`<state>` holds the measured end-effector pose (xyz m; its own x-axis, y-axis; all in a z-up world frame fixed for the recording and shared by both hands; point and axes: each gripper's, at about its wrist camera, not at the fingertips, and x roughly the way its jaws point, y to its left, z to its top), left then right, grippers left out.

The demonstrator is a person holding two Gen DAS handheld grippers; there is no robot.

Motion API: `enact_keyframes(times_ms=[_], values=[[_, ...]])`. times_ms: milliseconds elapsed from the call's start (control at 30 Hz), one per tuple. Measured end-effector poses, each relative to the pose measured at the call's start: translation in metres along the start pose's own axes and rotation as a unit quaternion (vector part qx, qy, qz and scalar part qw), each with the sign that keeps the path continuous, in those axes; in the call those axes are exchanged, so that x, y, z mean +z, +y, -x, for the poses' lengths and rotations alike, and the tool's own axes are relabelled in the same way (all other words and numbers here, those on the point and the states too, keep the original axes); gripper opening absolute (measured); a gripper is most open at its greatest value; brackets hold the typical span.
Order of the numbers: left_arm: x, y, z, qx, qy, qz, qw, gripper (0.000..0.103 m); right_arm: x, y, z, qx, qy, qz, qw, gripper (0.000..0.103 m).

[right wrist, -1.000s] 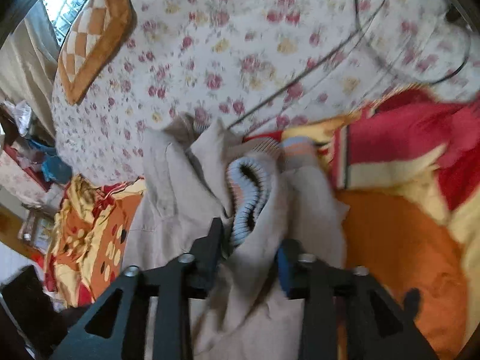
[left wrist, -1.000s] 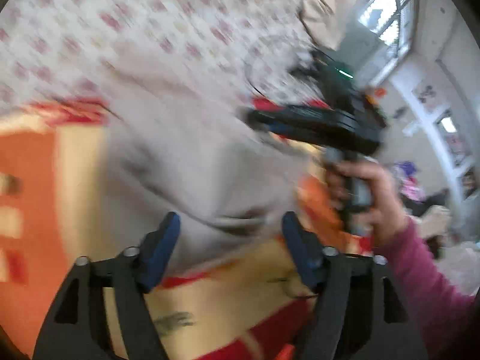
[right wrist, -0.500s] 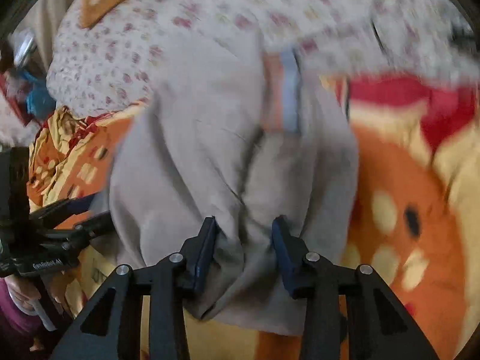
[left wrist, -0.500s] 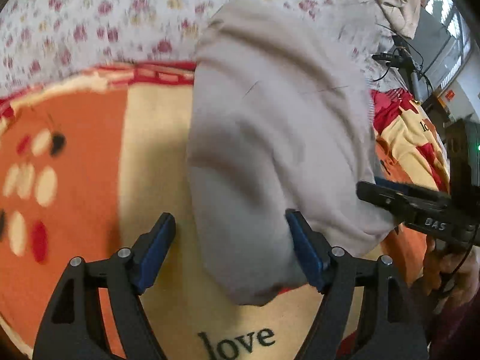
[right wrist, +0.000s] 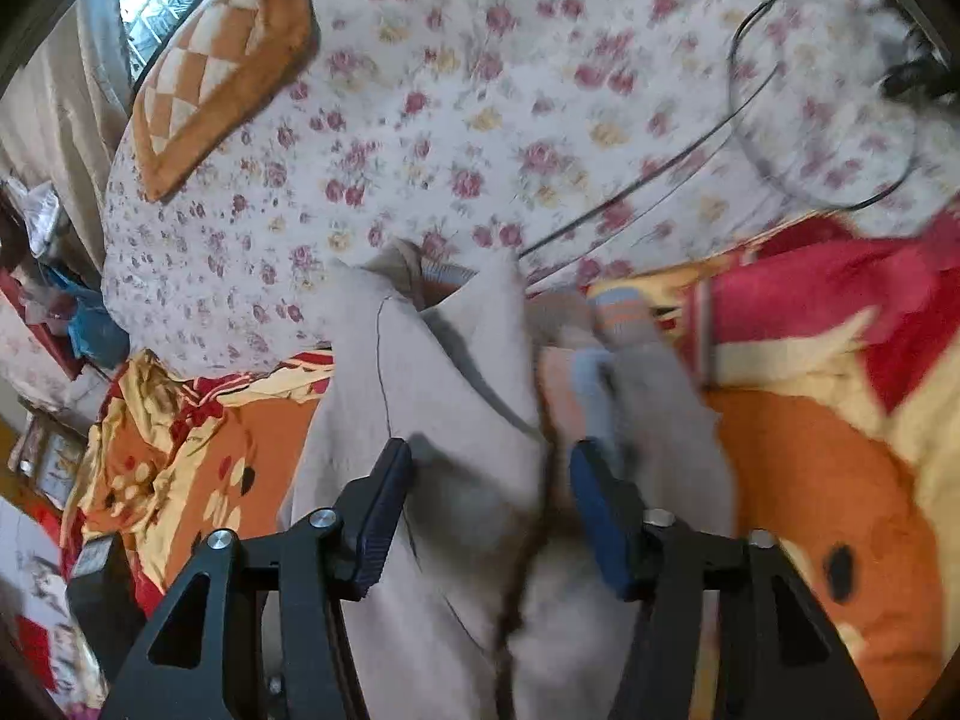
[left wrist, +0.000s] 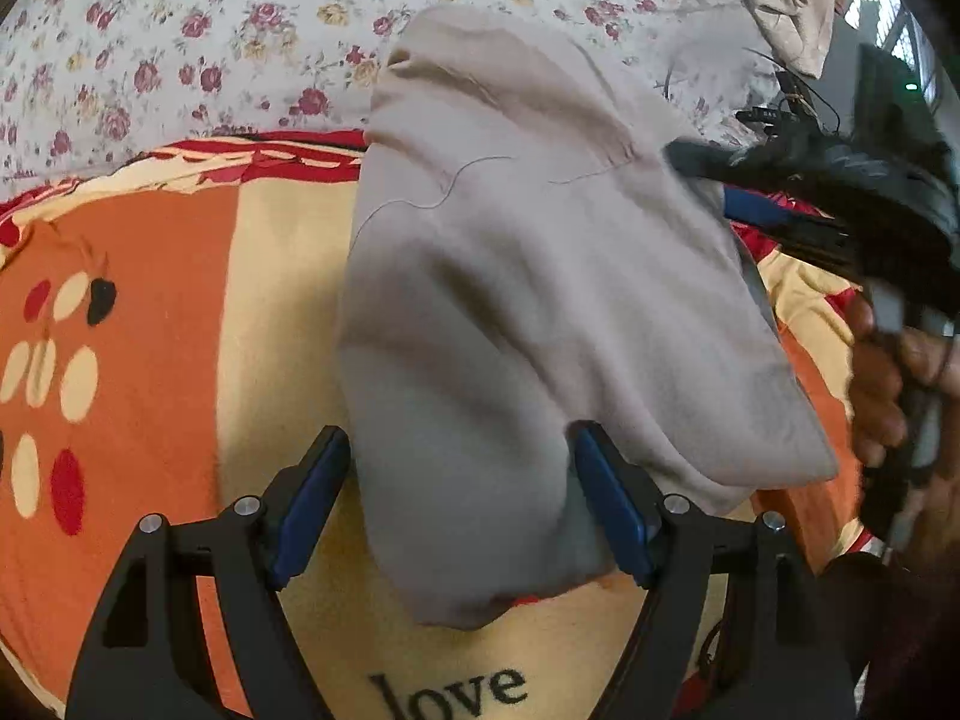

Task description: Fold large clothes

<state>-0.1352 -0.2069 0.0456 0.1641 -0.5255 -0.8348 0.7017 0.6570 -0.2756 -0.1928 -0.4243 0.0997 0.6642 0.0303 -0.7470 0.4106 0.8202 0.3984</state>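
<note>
A grey-beige sweatshirt point(left wrist: 528, 276) lies folded on an orange, cream and red blanket point(left wrist: 168, 312) on the bed. My left gripper point(left wrist: 459, 501) is open, its blue pads either side of the garment's near edge. In the left wrist view the right gripper point(left wrist: 780, 198) sits at the garment's right side, held by a hand. In the right wrist view the same sweatshirt point(right wrist: 456, 396) shows a striped blue and orange cuff point(right wrist: 624, 312). My right gripper point(right wrist: 489, 510) is open over the cloth, jaws spread apart.
A floral bedsheet point(right wrist: 480, 120) covers the far bed. An orange checked cushion point(right wrist: 222, 60) lies at the back left. A thin black cable point(right wrist: 660, 168) loops across the sheet. Clutter point(right wrist: 72, 312) sits off the bed's left side.
My right gripper, shut on the sweatshirt half a second ago, has opened and let it go. The garment now lies settled on the blanket. My left gripper stays open, closer to the cloth.
</note>
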Motion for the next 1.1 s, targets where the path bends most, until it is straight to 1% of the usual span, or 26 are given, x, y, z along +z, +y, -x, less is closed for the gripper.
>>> enact_keyframes(times_ms=[33,100,133,167,233,300,367,400,467,533,567,600,633,667,700,733,767,800,833,867,933,967,1000,1033,1100], values=[[0.001,0.001,0.003,-0.001,0.001,0.001,1.0,0.077,0.001,0.0,-0.005,0.005,0.0,0.003,1.0,0.004],[0.003,0.002,0.015,-0.002,-0.01,-0.001,0.9999,0.077,0.0,0.001,0.009,0.001,-0.029,0.018,0.999,0.002],[0.005,0.003,0.025,-0.002,-0.029,-0.001,0.9996,0.077,-0.001,0.0,0.019,-0.005,-0.043,0.03,0.999,0.002],[0.006,0.004,0.031,-0.002,-0.041,0.0,0.9992,0.077,-0.003,-0.003,0.029,-0.022,-0.054,0.038,0.998,0.001],[0.008,0.006,0.034,0.007,-0.057,0.002,0.9983,0.077,-0.007,-0.019,0.039,-0.044,-0.064,0.026,0.997,0.001],[0.01,0.005,0.022,0.014,-0.046,0.002,0.9988,0.077,-0.008,-0.037,0.03,-0.074,-0.059,0.007,0.996,0.001],[0.007,0.004,0.009,0.008,-0.03,0.007,0.9995,0.078,-0.013,-0.05,0.008,-0.118,-0.036,0.003,0.992,0.0],[0.007,0.003,0.006,0.01,-0.028,0.007,0.9995,0.078,-0.016,-0.055,0.003,-0.12,-0.027,-0.003,0.992,0.0],[0.006,0.0,0.007,0.012,-0.026,-0.002,0.9996,0.078,-0.017,-0.057,0.01,-0.118,-0.029,-0.012,0.993,0.0],[0.007,-0.004,0.006,0.02,-0.022,-0.017,0.9994,0.078,-0.013,-0.054,0.027,-0.121,-0.041,-0.021,0.992,0.001],[0.007,-0.006,0.005,0.022,-0.021,-0.022,0.9993,0.078,-0.011,-0.049,0.04,-0.132,-0.055,-0.023,0.989,0.008],[0.008,-0.007,0.005,0.024,-0.02,-0.026,0.9992,0.077,-0.009,-0.043,0.052,-0.135,-0.071,-0.02,0.988,0.009],[0.008,-0.009,0.003,0.026,-0.02,-0.029,0.999,0.077,-0.007,-0.037,0.058,-0.126,-0.077,-0.013,0.989,0.014],[0.008,-0.009,0.002,0.027,-0.019,-0.03,0.999,0.078,-0.004,-0.026,0.063,-0.108,-0.081,-0.003,0.991,0.018],[0.009,-0.01,0.001,0.027,-0.019,-0.028,0.9991,0.078,-0.003,-0.017,0.065,-0.087,-0.08,0.004,0.993,0.03],[0.009,-0.01,0.0,0.024,-0.018,-0.023,0.9993,0.078,-0.003,-0.007,0.065,-0.066,-0.077,0.011,0.995,0.036],[0.01,-0.011,-0.001,0.022,-0.017,-0.021,0.9994,0.078,-0.003,0.004,0.061,-0.045,-0.071,0.022,0.996,0.04],[0.011,-0.012,-0.002,0.023,-0.016,-0.022,0.9994,0.078,-0.003,0.013,0.055,-0.035,-0.063,0.037,0.997,0.04],[0.011,-0.013,-0.002,0.025,-0.016,-0.023,0.9993,0.078,-0.003,0.022,0.047,-0.035,-0.055,0.054,0.996,0.04],[0.012,-0.014,-0.003,0.027,-0.016,-0.026,0.9991,0.078,-0.003,0.028,0.036,-0.048,-0.049,0.071,0.995,0.04],[0.012,-0.016,-0.003,0.031,-0.016,-0.032,0.9989,0.078,-0.004,0.028,0.015,-0.104,-0.053,0.094,0.989,0.037],[0.012,-0.016,-0.003,0.032,-0.017,-0.035,0.9987,0.079,-0.005,0.022,0.003,-0.134,-0.056,0.103,0.984,0.036],[0.013,-0.017,-0.003,0.03,-0.019,-0.036,0.9987,0.083,-0.005,0.013,-0.006,-0.151,-0.054,0.1,0.982,0.036],[0.013,-0.016,-0.002,0.028,-0.02,-0.035,0.9988,0.084,-0.007,0.002,-0.016,-0.164,-0.051,0.094,0.981,0.037],[0.014,-0.016,-0.003,0.023,-0.021,-0.029,0.9991,0.084,-0.011,-0.02,-0.031,-0.165,-0.048,0.074,0.982,0.039]])
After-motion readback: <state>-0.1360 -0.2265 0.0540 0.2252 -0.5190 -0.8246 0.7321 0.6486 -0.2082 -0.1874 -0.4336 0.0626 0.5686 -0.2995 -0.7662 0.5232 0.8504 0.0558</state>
